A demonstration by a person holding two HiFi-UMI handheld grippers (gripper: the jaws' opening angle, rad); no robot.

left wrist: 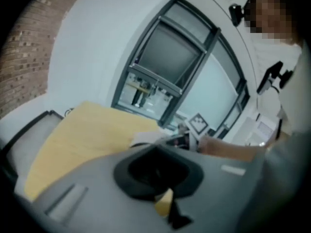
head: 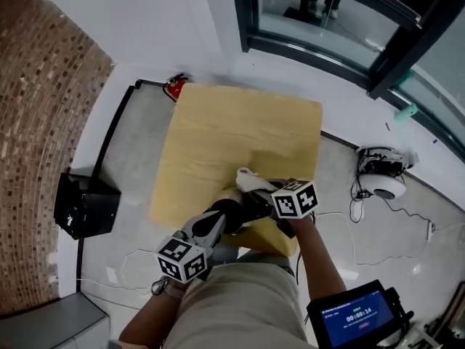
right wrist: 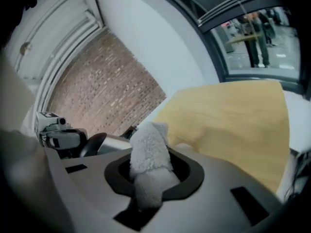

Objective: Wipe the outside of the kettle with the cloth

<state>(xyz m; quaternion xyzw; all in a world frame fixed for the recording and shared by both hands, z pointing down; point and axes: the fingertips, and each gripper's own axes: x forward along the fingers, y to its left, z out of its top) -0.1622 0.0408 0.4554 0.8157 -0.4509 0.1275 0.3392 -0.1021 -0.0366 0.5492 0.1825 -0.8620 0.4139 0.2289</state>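
Note:
In the head view both grippers meet at the near edge of the wooden table [head: 240, 129]. My right gripper [head: 256, 193] is shut on a white fluffy cloth [head: 247, 177], and in the right gripper view that cloth [right wrist: 148, 159] sticks up out of the shut right gripper [right wrist: 148, 171]. The kettle [head: 229, 196] sits just left of the cloth. Its shiny body [right wrist: 115, 142] and black handle [right wrist: 92, 144] show in the right gripper view. My left gripper [head: 228, 214] reaches the kettle with jaws shut. Only darkness shows inside the left gripper [left wrist: 158, 171], so I cannot tell what it holds.
A black box [head: 86, 206] stands on the floor at the left, and a red object [head: 174, 86] lies by the table's far left corner. A white round device with cables [head: 381, 179] lies on the floor to the right. A screen [head: 356, 315] glows at bottom right. Glass doors run behind.

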